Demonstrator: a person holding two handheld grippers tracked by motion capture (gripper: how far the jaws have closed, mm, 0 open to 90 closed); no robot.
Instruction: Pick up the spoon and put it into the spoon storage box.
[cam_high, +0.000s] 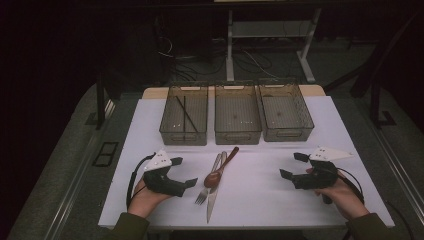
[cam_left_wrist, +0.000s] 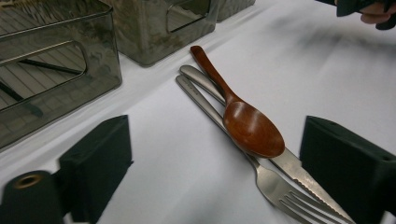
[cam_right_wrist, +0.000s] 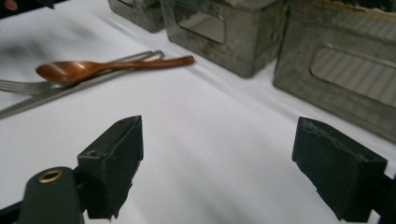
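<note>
While both grippers gape empty, the brown wooden spoon (cam_high: 220, 170) lies lengthwise toward the bench's near edge, nearer the left gripper (cam_high: 183, 171) than the right gripper (cam_high: 292, 165).

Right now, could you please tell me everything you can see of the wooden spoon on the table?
The wooden spoon is reddish-brown and glossy, with an oval bowl and a slim handle. It lies bowl up across a metal fork and knife, its handle pointing toward the middle bin. It lies between the two tongs, which do not touch it.
</note>
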